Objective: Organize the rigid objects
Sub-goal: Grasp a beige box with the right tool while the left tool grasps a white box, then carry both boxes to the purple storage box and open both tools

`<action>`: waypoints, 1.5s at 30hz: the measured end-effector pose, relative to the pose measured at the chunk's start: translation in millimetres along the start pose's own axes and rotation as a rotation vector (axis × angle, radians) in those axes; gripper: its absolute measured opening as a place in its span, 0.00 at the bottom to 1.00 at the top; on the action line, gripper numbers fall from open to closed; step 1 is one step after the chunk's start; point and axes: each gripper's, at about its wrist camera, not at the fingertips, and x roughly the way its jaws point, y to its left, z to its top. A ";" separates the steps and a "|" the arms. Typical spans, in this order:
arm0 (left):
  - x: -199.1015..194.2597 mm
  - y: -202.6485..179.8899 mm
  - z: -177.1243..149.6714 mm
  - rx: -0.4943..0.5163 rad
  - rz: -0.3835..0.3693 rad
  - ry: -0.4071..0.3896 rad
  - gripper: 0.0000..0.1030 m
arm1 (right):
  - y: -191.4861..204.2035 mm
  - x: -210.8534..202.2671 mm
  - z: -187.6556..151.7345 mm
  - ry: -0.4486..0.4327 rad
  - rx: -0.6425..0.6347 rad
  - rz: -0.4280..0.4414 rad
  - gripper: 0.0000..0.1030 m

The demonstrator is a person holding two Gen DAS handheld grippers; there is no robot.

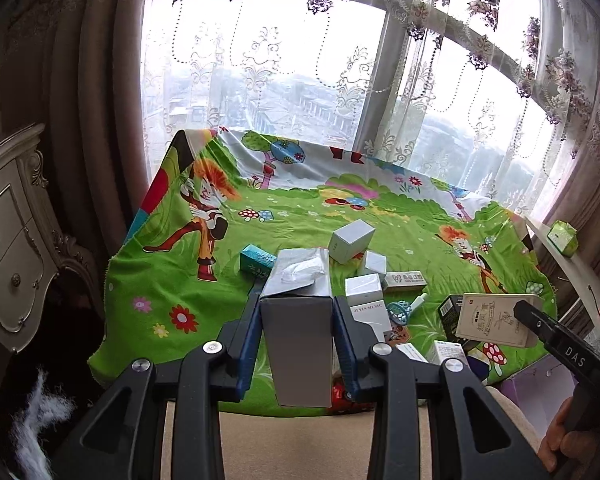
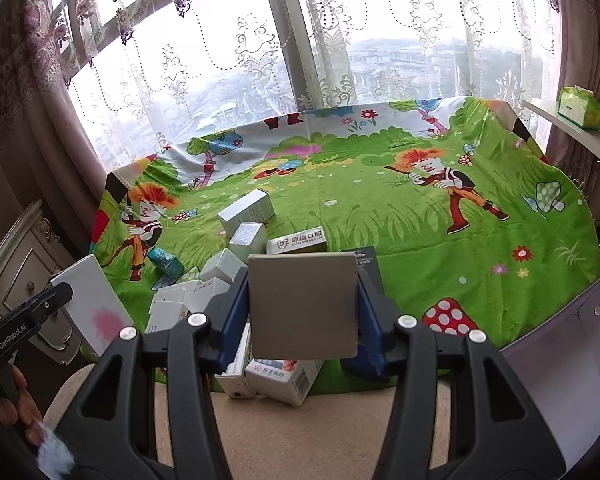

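My left gripper is shut on a long silver-grey box with a torn open top, held above the near edge of the table. The same box shows white with a pink patch in the right wrist view. My right gripper is shut on a flat beige box, which shows as a tan printed box in the left wrist view. Several small boxes lie in a loose pile on the cartoon cloth: silver ones, a teal one, a white toothpaste-type box.
A green cartoon cloth covers the table before a curtained window. A cream cabinet stands at the left. A green tissue pack sits on a shelf at the right. A black box lies behind the beige one.
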 end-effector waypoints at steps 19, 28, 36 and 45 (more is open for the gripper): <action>8.8 -111.1 -34.0 -0.009 -0.581 0.240 0.35 | -99.1 -73.9 -33.0 -0.020 0.073 -0.279 0.53; 23.7 -167.8 -55.6 -0.020 -0.826 0.417 0.35 | -154.0 -93.8 -47.7 0.011 0.167 -0.411 0.53; 24.8 -205.5 -73.8 0.090 -0.919 0.520 0.66 | -187.2 -113.4 -56.8 -0.030 0.285 -0.516 0.69; 22.8 -168.9 -58.4 0.067 -0.785 0.405 0.74 | -181.7 -109.8 -54.7 -0.050 0.289 -0.445 0.86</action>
